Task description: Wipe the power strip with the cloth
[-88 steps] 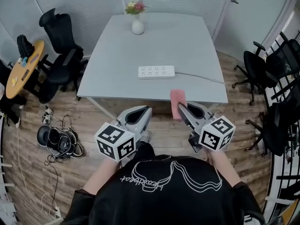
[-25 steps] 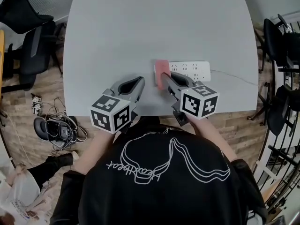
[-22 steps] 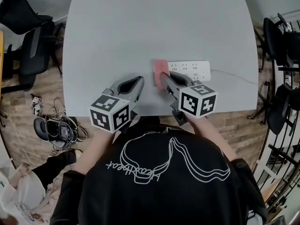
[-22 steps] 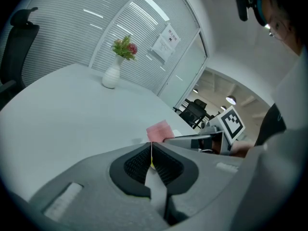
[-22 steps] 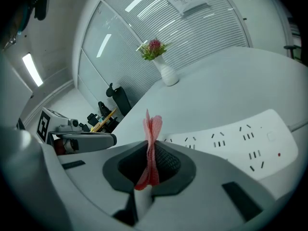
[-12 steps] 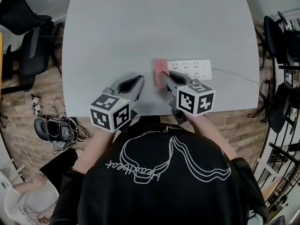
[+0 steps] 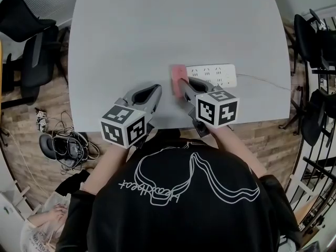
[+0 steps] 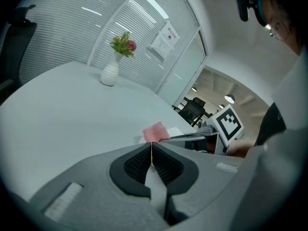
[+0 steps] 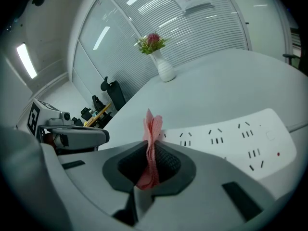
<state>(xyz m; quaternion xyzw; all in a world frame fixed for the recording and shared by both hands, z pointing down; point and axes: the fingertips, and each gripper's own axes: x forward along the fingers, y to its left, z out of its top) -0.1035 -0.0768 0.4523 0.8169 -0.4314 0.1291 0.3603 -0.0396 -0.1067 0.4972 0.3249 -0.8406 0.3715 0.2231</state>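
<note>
The right gripper point(image 7: 182, 84) is seen clamped on a pink cloth point(image 7: 178, 77); in the right gripper view the cloth is pinched upright between the ribbed pads, its free edge standing up past the jaw tips. The cloth is held at the left end of the white power strip point(image 7: 212, 75); whether it touches the strip cannot be told. The strip is laid flat on the grey table point(image 7: 157, 30), near the person's edge, with its sockets up and its cord run off to the right. The left gripper point(image 7: 150, 92) is held over the table just left of the cloth, jaws pressed together with nothing between them. A white vase point(image 9: 165, 70) with flowers is noted at the table's far side.
</note>
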